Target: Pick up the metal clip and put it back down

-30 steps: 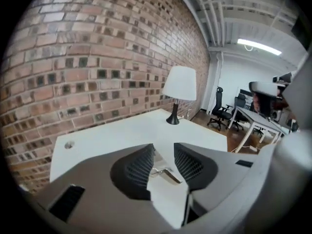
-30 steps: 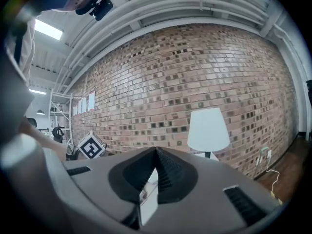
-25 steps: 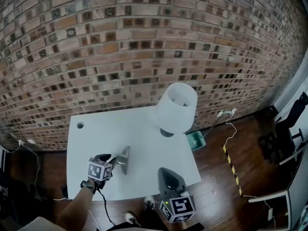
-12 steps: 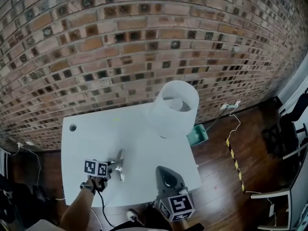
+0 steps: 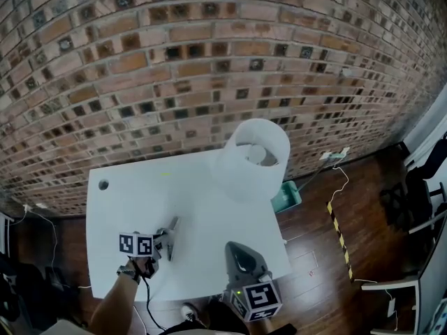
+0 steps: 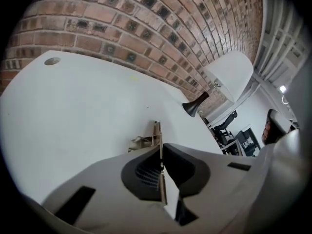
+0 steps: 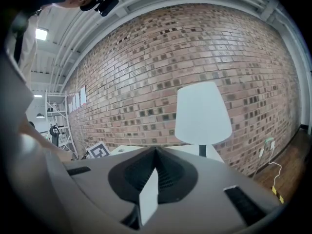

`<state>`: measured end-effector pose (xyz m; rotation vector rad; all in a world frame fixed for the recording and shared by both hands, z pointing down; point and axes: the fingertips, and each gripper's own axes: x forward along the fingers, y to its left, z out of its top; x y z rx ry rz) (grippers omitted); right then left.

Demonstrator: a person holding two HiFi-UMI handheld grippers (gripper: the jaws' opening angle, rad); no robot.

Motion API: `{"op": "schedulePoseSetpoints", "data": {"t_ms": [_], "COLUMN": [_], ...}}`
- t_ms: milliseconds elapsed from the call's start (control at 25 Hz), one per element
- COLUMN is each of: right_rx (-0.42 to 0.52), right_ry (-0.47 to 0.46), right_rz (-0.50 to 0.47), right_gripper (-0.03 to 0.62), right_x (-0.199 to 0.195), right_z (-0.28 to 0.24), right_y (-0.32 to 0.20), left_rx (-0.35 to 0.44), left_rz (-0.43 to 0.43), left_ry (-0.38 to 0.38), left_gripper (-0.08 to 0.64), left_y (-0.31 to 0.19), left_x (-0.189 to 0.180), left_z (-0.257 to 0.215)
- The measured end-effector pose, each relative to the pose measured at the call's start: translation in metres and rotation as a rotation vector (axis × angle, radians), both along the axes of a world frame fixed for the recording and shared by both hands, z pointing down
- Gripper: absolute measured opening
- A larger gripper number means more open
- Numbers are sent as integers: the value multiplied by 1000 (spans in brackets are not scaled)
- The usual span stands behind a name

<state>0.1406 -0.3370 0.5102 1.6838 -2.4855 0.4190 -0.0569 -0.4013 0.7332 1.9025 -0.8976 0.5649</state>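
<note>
The metal clip is a thin piece of bent metal on the white table. My left gripper is shut on it. The jaws are pressed together with the clip's flat strip pinched between them, and its far end sticks out in front, just over the tabletop. In the head view the left gripper is over the table's near left part, and the clip shows as a small grey sliver at its tip. My right gripper hangs at the table's front edge, shut and empty, pointing toward the lamp.
A white table lamp with a dark base stands at the table's back right, in front of a brick wall. A round cable hole is at the back left corner. A green bin and cables lie on the wooden floor to the right.
The left gripper's jaws stood apart in the earlier frames and have now closed on the clip. The gripper has shifted slightly left on the table. The right gripper has stayed put.
</note>
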Motion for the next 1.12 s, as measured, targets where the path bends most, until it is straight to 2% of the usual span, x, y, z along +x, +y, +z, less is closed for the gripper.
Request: {"op": "schedulePoseSetpoints", "data": {"t_ms": [320,440,600,720,1000,1120], "right_rx": [9,16,37,59,225,286], "right_ry": [14,17,28,28,63,38], "right_rz": [-3,-3,-10,-26,-96,-113], "right_gripper": [-18,-18,-18,-18,-18,-18], "right_x": [2,2,-2,-10,-38,-49], "right_z": [-4,-7,-13,-22,-78,-105], "right_y": [6,9,11,12,-5,-6], "left_rx": [131,203,333,433,671,753], "left_rz": [-9,-13,-30,-43,-171,-216], "left_ry": [-71,-119,-146,-134,-58,-39], "left_gripper": [9,11,11,12,11,11], "left_y": [0,0,-2,-2,1,11], "left_x": [1,-3,-11,-15,-35,-47], "left_z": [-15,-26,-53,-81,-178,-214]}}
